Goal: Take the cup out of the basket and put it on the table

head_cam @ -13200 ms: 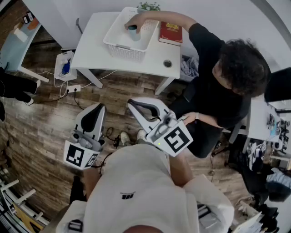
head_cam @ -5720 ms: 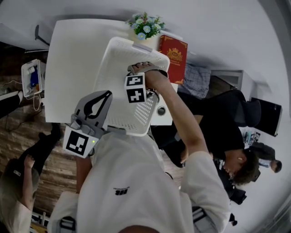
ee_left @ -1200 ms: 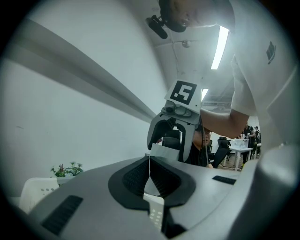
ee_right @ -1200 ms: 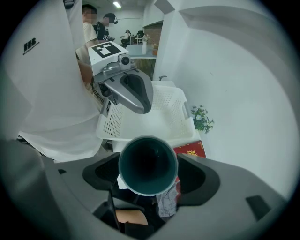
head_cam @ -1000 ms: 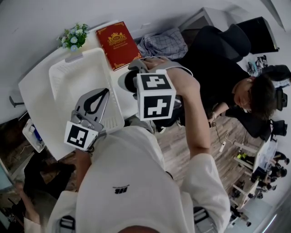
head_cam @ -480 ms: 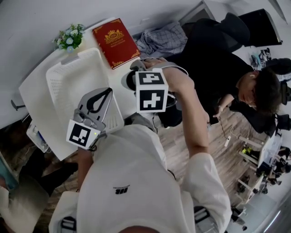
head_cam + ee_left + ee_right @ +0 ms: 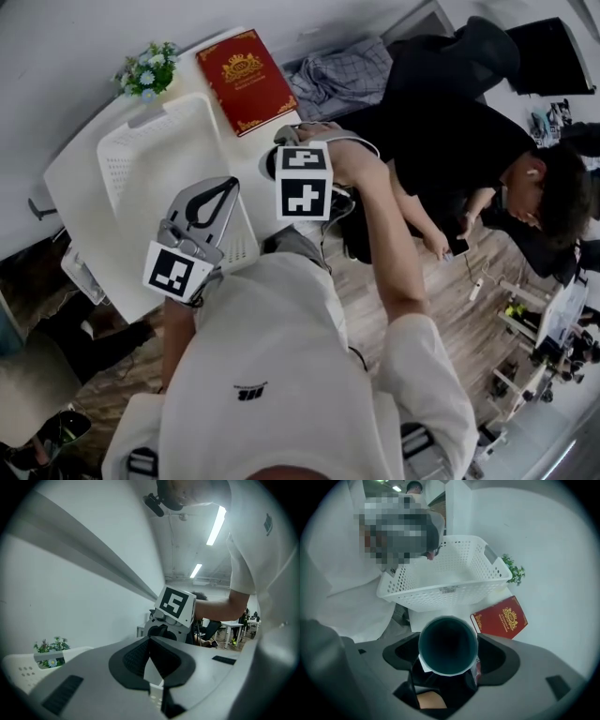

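Cup and carrier come first: the dark cup with a teal rim is already out of the white perforated plastic basket. It is clamped in the right gripper, with one dark pad pressing each side of its wall and its open mouth facing that gripper's camera. Gripped from above like this, the cup stays upright and can probably go straight down onto the bare strip of white worktop. That strip lies between the basket and the red hardcover book with gold ornament. No view shows whether the base already touches the surface. The left gripper has its jaws pressed together on nothing. It is parked over the basket's near side, apparently kept clear because the job needs only one hand. A small pot of flowers stands at the far corner, well away from the drop spot.

Some thirteen seconds earlier, another person's hand was on the cup inside the basket, and both grippers hung low over the wooden floor, away from the worktop. Under six seconds ago the right gripper was reaching down into the basket. Now it is outside the basket, on the book's side. Over the last second its marker cube has grown smaller in the head view, which suggests a descent toward the worktop. The left gripper has hardly shifted against the basket in that time.
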Demonstrator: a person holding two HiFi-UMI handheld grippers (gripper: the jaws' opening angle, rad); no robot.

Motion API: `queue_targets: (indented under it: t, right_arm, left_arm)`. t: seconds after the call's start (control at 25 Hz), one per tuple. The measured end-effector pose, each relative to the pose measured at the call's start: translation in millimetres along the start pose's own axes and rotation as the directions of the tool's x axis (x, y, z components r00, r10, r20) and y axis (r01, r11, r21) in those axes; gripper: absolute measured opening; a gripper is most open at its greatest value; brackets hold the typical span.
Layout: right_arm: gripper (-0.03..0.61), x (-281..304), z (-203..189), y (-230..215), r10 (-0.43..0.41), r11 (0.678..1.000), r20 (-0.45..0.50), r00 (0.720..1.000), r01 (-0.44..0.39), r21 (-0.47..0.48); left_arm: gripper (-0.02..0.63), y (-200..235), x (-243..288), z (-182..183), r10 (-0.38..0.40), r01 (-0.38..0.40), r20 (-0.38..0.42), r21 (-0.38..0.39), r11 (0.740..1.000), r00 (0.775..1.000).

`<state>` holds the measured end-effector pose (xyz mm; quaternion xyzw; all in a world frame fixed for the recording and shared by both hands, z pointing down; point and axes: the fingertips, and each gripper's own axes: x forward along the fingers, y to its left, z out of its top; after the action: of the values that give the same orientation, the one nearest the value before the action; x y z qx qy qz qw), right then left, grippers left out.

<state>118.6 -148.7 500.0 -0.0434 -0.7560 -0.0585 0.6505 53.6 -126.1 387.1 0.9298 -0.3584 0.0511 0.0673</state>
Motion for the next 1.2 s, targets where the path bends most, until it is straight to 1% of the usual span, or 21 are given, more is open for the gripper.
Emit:
queue_targets:
  t: [0.36, 0.64, 0.92, 1.08, 1.2]
  right_arm:
    - [0.382, 36, -7, -11, -0.015, 1.000, -0.029, 0.999, 0.015, 0.016]
    - [0.382, 63, -16, -16, -0.026, 0.999, -0.110, 0.994, 0.029, 0.026]
    - [0.383, 81, -17, -17, -0.016, 0.999, -0.115, 0.993, 0.020, 0.030]
    - [0.383, 90, -18, -18, -0.011, 0.999, -0.124, 0.992, 0.015, 0.028]
    - [0.383, 95, -19, -18, -0.003, 1.000, -0.129, 0.992, 0.007, 0.030]
  left_arm:
    - [0.011, -2, 7, -7, -0.016, 0.017, -0.034, 0.007, 1.000, 0.999]
    - [0.011, 0, 6, -12, -0.019, 0.020, -0.054, 0.003, 1.000, 0.998]
    - [0.011, 3, 3, -16, -0.011, 0.012, -0.067, 0.008, 1.000, 0.998]
    - [0.011, 4, 2, -18, -0.003, 0.003, -0.075, -0.001, 1.000, 0.997]
    - [0.011, 4, 1, -20, -0.009, 0.011, -0.082, 0.020, 1.000, 0.997]
